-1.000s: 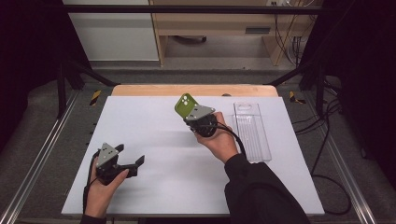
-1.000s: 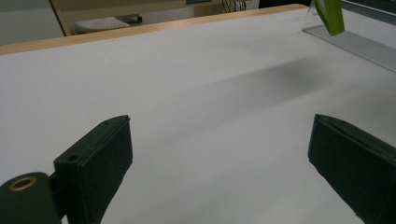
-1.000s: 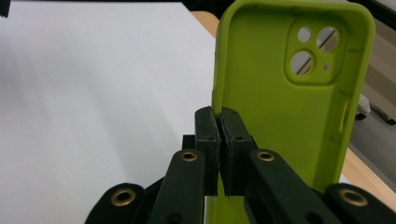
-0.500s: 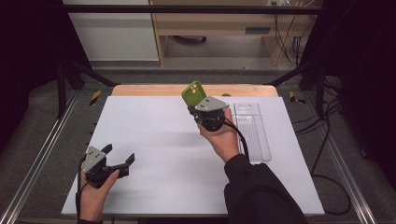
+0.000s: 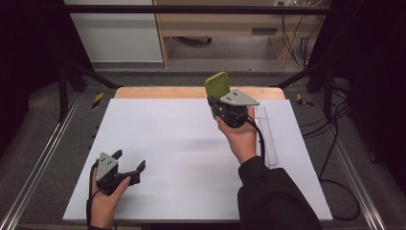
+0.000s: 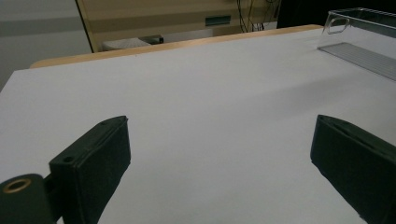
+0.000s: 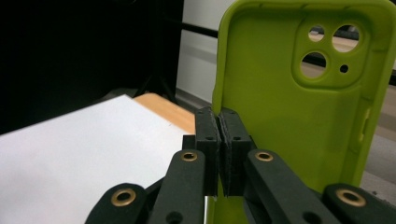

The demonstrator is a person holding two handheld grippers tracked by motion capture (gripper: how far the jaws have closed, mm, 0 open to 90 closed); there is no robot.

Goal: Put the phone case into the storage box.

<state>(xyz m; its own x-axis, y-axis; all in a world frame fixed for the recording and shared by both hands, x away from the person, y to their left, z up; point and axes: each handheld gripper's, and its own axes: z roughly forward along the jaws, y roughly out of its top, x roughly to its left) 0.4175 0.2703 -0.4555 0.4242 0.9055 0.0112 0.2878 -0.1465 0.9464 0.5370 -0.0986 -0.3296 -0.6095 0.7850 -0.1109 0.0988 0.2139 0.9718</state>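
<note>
The right gripper (image 5: 216,101) is clamped on the edge of a green phone case (image 5: 218,86), holding it upright in the air over the table's (image 5: 191,143) far edge, at about one o'clock from the table's middle. The left gripper (image 5: 128,161), at seven o'clock, rests low with jaws wide apart, nothing between them. A clear tray (image 5: 268,139) lies at three o'clock.

The person's right hand (image 5: 242,136) is holding the right gripper (image 5: 214,101) raised, jaws pressed together and pinching an edge. The left hand (image 5: 106,191) is keeping the left gripper (image 5: 129,163) low near the body, its jaws standing wide apart, gripping nothing.
</note>
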